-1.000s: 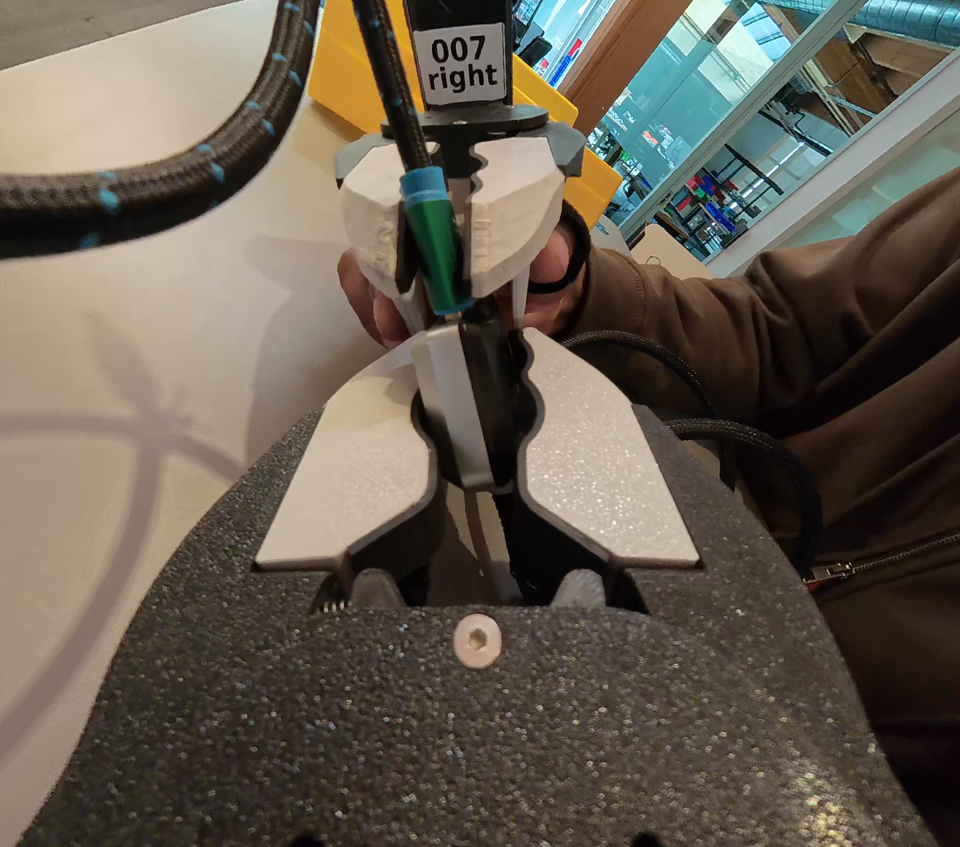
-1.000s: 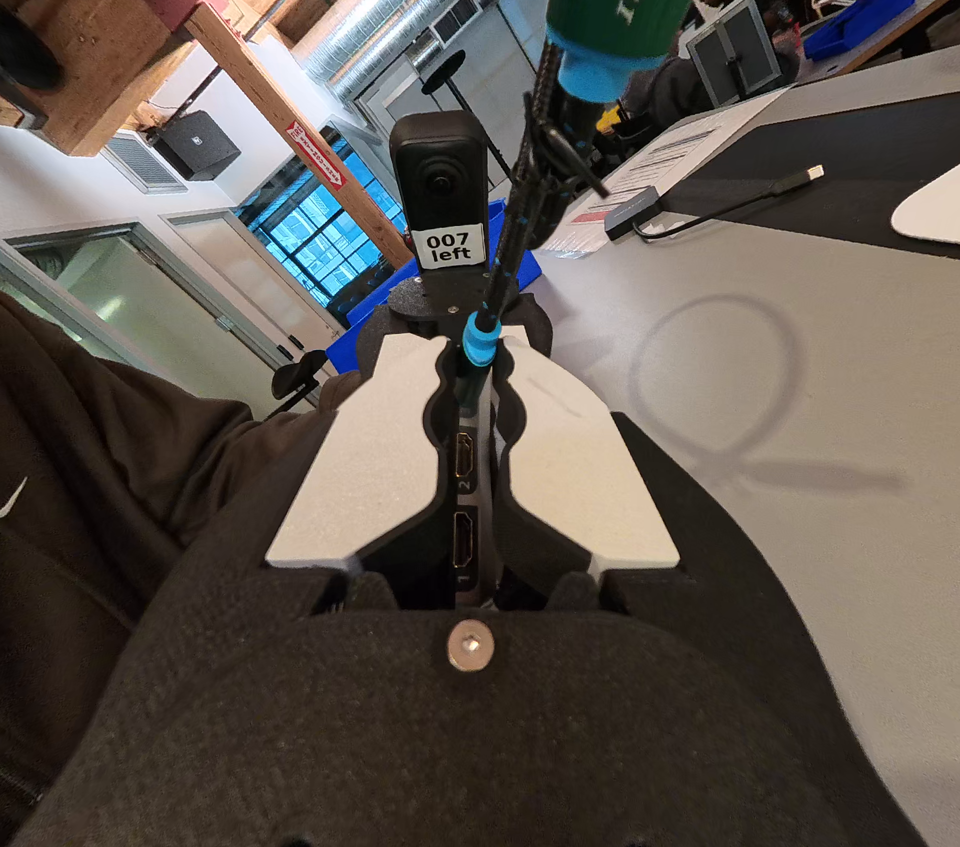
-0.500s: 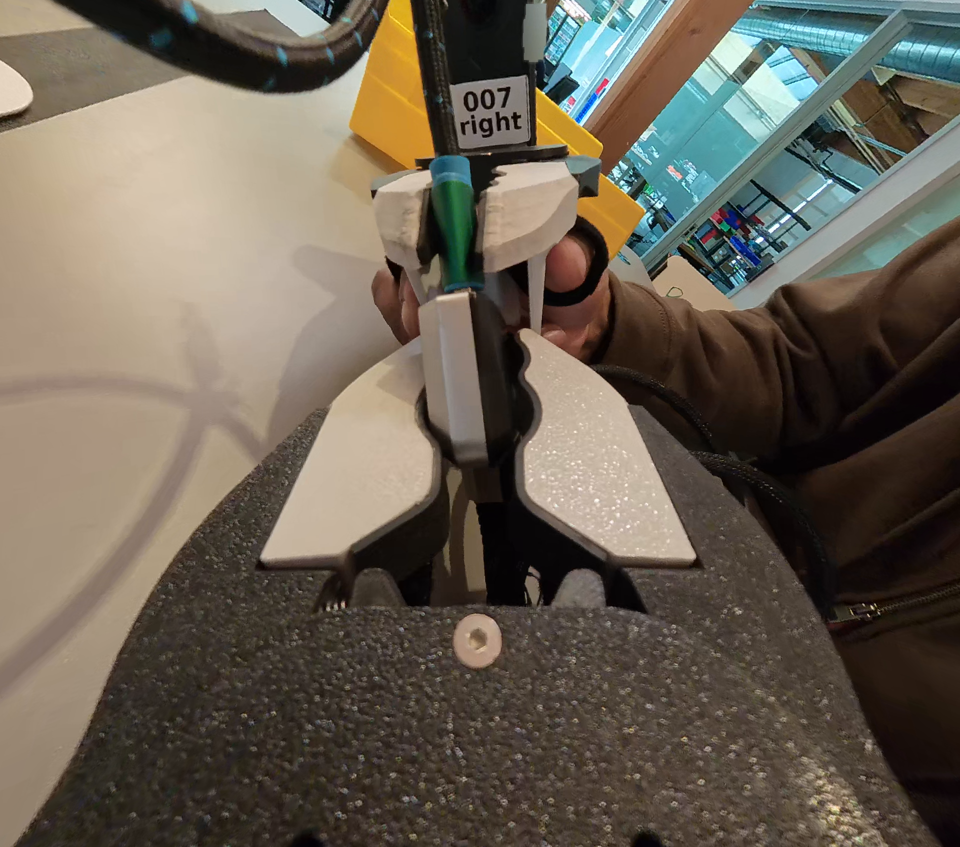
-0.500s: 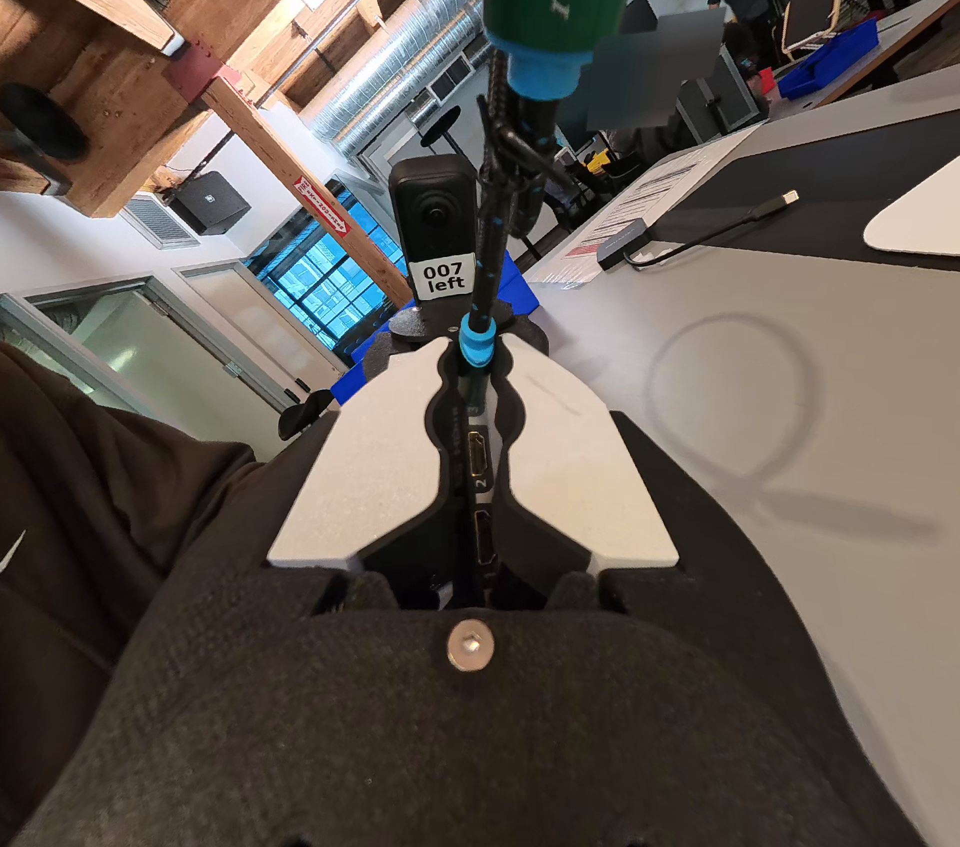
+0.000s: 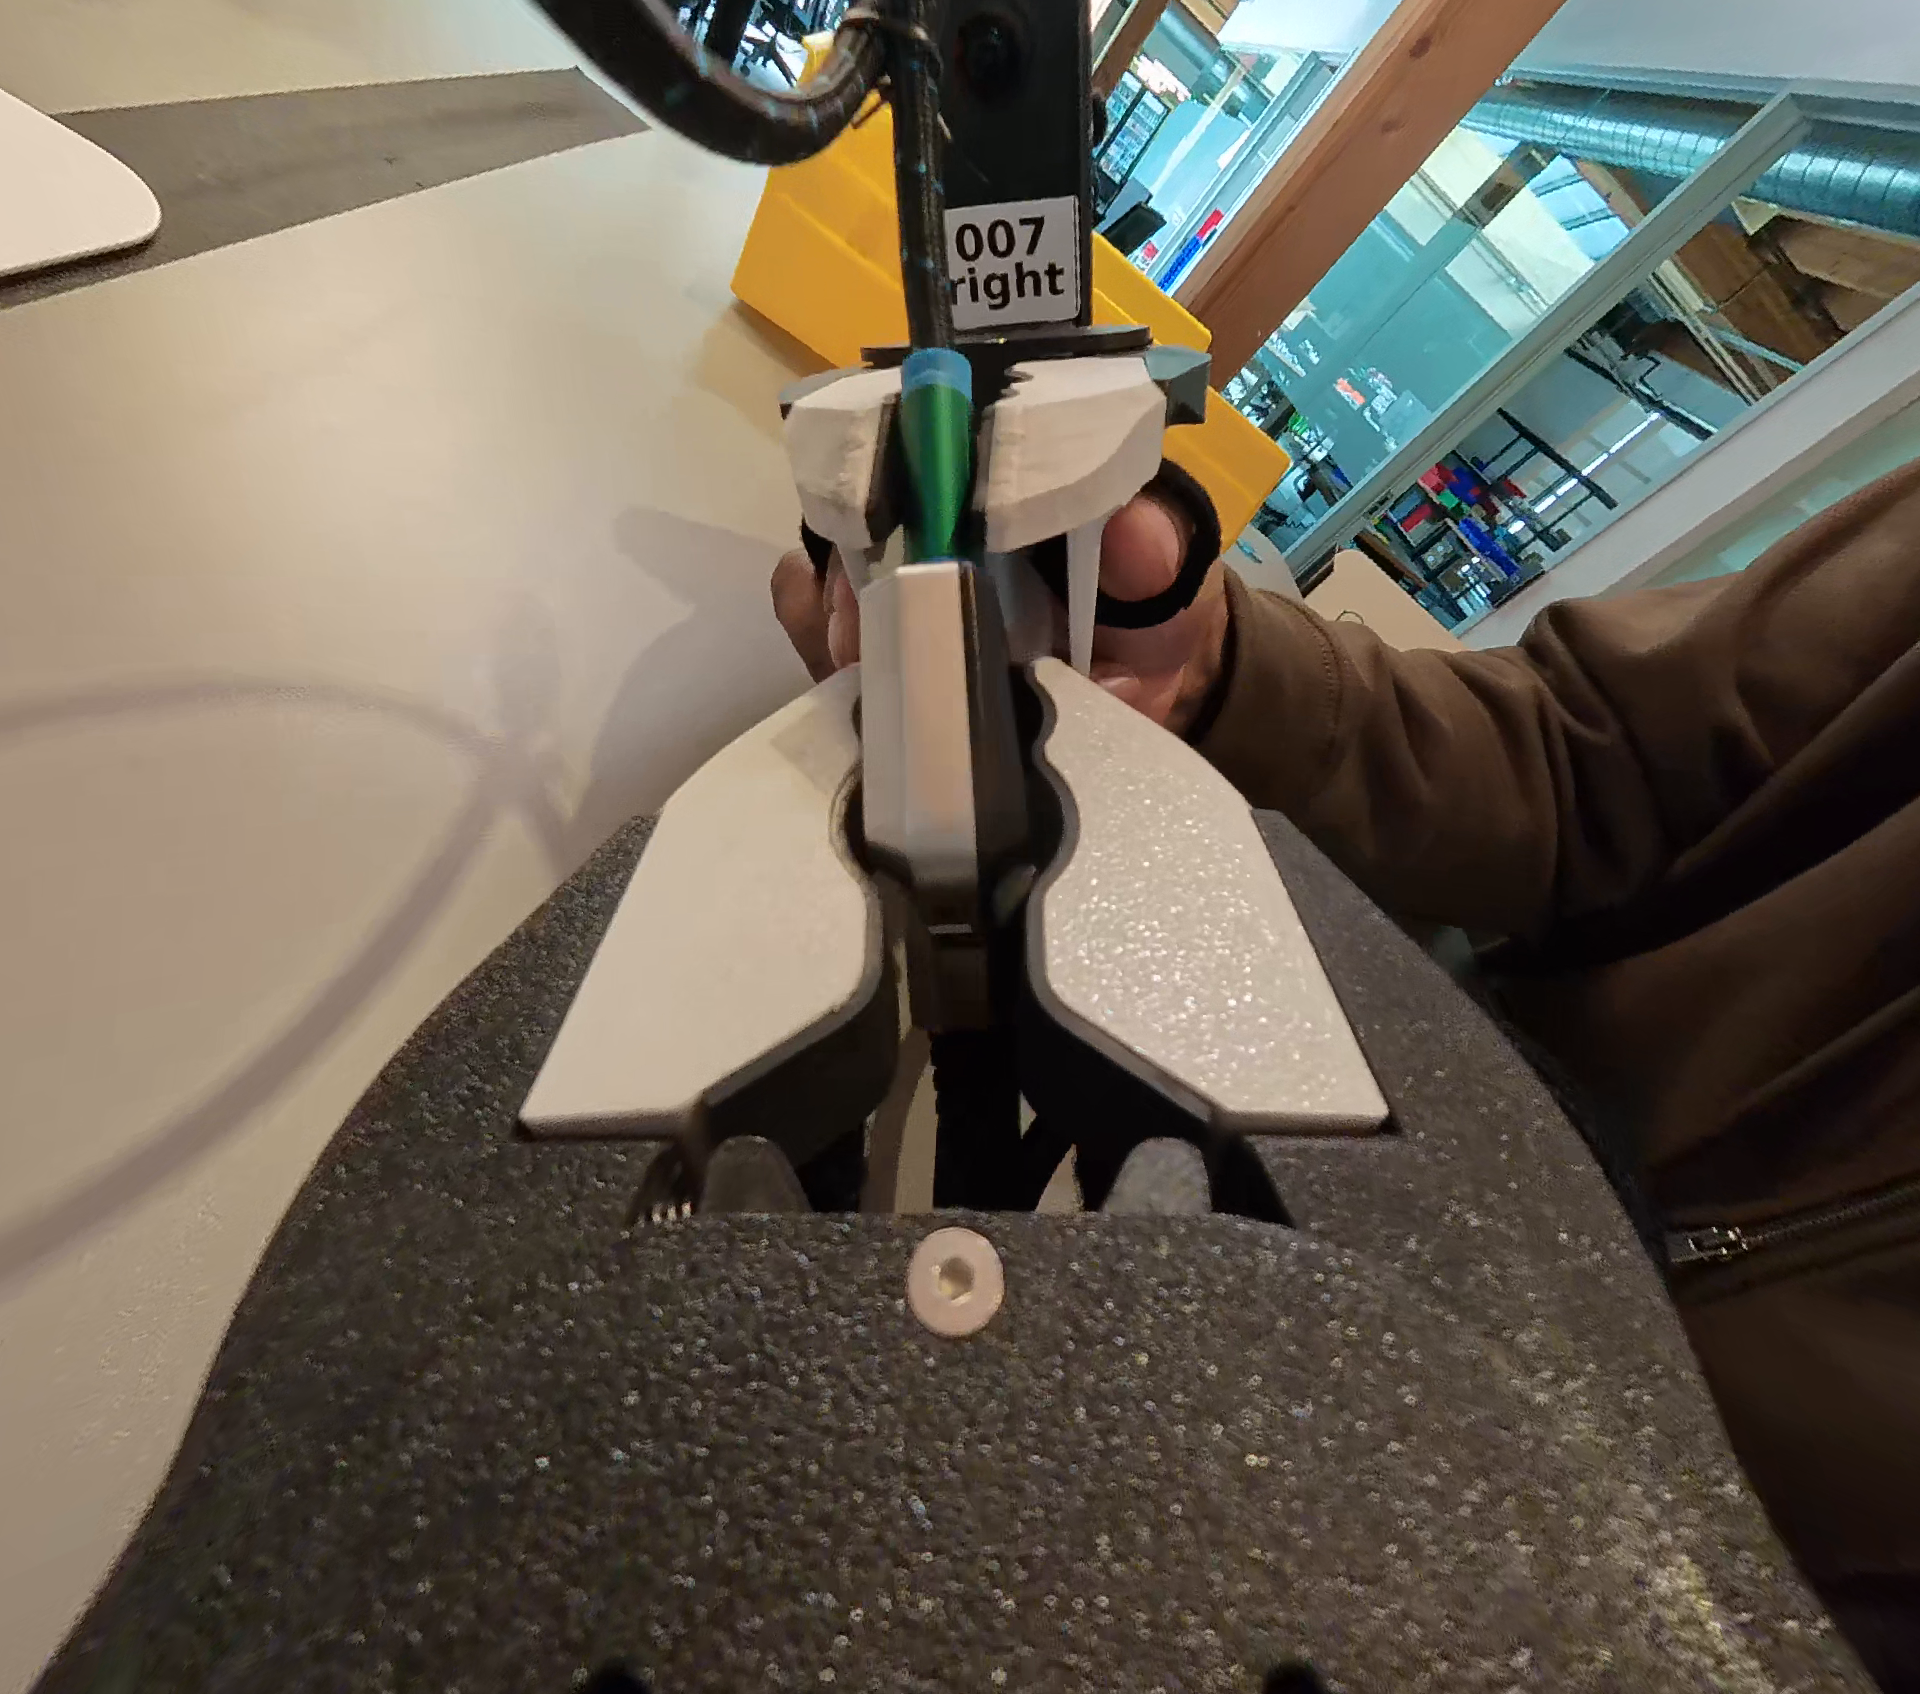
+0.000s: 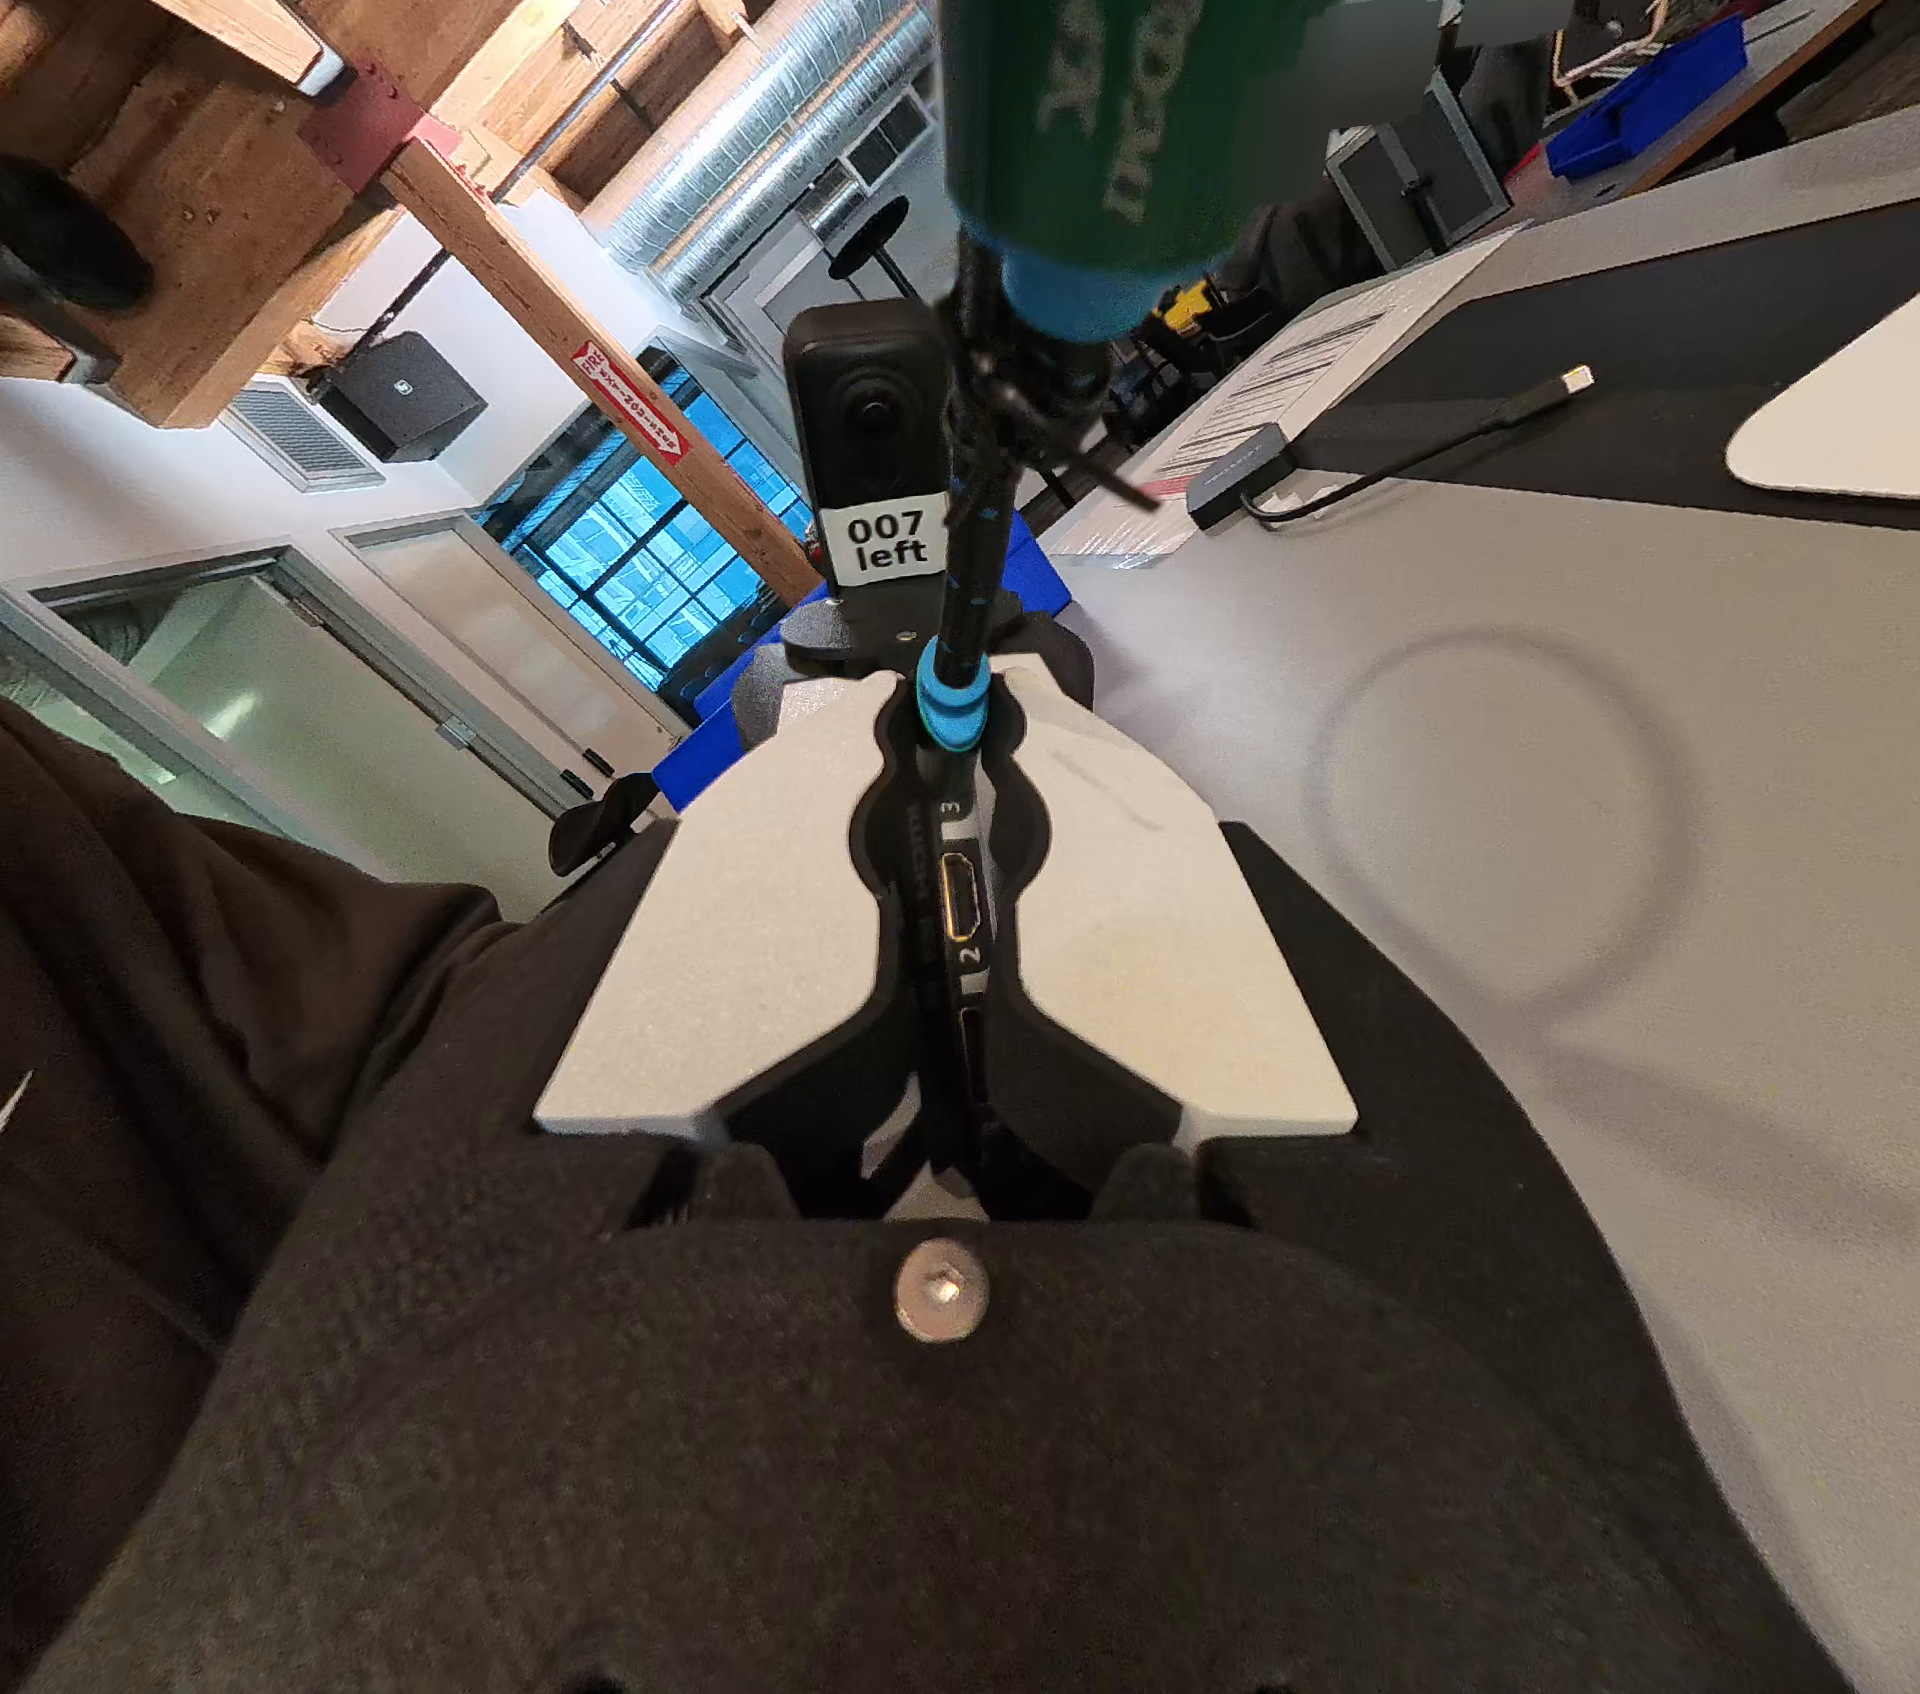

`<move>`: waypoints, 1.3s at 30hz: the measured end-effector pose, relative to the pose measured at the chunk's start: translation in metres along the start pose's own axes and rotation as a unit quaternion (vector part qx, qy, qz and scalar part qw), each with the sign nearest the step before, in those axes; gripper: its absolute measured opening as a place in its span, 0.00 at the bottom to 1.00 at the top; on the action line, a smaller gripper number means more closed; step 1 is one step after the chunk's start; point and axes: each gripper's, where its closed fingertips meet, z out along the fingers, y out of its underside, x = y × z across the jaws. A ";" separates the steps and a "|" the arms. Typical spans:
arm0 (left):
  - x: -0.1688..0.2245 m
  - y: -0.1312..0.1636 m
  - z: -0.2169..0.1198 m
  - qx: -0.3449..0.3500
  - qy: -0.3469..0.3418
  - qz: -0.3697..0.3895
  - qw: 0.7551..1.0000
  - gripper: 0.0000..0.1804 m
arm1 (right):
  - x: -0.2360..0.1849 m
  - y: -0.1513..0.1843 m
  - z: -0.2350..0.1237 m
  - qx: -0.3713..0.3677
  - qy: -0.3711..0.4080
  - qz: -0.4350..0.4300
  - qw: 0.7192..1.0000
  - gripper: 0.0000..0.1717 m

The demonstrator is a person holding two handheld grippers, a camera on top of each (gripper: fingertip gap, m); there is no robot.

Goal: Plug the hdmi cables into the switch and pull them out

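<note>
Left wrist view: our left gripper [image 5: 951, 771] clamps a silver port hub [image 5: 920, 740]; our right gripper [image 5: 935, 481] pinches the green plug [image 5: 935, 470] of a braided cable [image 6: 966, 564].

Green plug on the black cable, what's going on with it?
A person is holding a gripper in each hand. The jaws of the right gripper pinch the green metal plug of a black braided cable. The jaws of the left gripper clamp a slim silver-and-black box with ports. The plug's tip meets the box's end, but how far in it sits is hidden.
</note>
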 end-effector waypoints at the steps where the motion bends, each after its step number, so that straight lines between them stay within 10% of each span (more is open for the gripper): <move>1: 0.001 0.001 0.000 -0.003 0.005 -0.003 1.000 0.13 | 0.000 0.001 0.000 -0.001 -0.001 0.000 1.000 0.07; 39: 0.006 0.013 -0.010 -0.051 0.004 0.034 0.998 0.13 | -0.010 0.015 -0.001 -0.052 0.000 -0.054 0.997 0.07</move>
